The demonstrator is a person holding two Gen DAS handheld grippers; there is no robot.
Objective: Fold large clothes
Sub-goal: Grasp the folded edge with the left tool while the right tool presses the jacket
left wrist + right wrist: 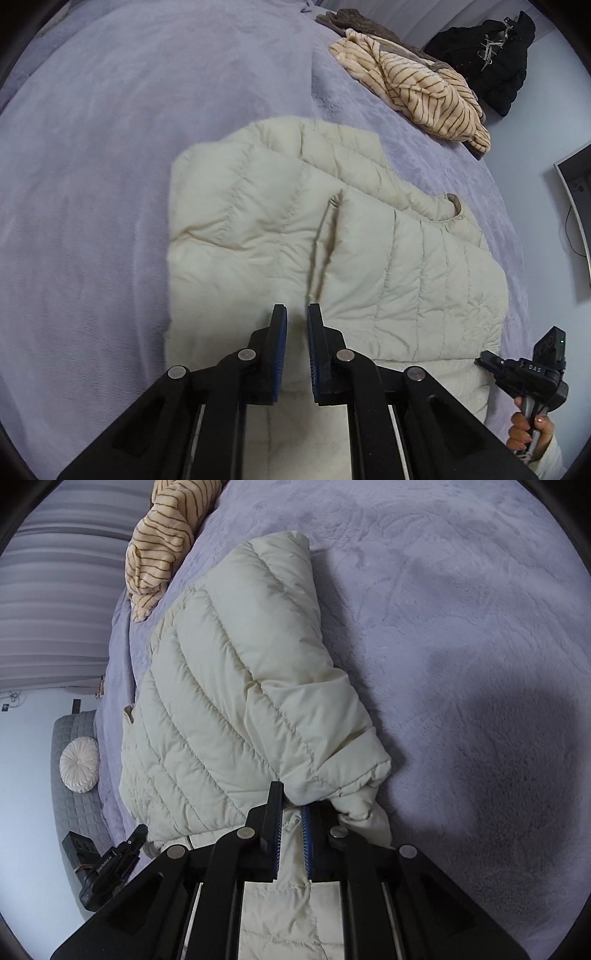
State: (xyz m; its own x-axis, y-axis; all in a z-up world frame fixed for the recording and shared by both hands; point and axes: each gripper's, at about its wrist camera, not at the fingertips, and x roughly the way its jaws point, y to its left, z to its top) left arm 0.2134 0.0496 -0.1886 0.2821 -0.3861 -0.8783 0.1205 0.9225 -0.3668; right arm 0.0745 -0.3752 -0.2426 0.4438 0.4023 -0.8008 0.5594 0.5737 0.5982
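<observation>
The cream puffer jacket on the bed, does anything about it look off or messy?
Yes. The cream puffer jacket is folded unevenly: a bunched cuff sticks out beside the right gripper, and the top panels overlap crookedly near the collar.

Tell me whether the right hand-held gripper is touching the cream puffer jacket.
Touching. The right wrist view shows the right hand-held gripper with its fingers closed on a bunched fold of the cream puffer jacket.

I list: puffer jacket (369,258), cream quilted cloth, smooth with a faint sheen. Bed cover (110,184), lilac plush, matt and fuzzy. Striped garment (417,92), soft fleece. My left gripper (296,314), matt black plastic, ribbed blue pads (282,354), bright metal pivot pins (246,354).
</observation>
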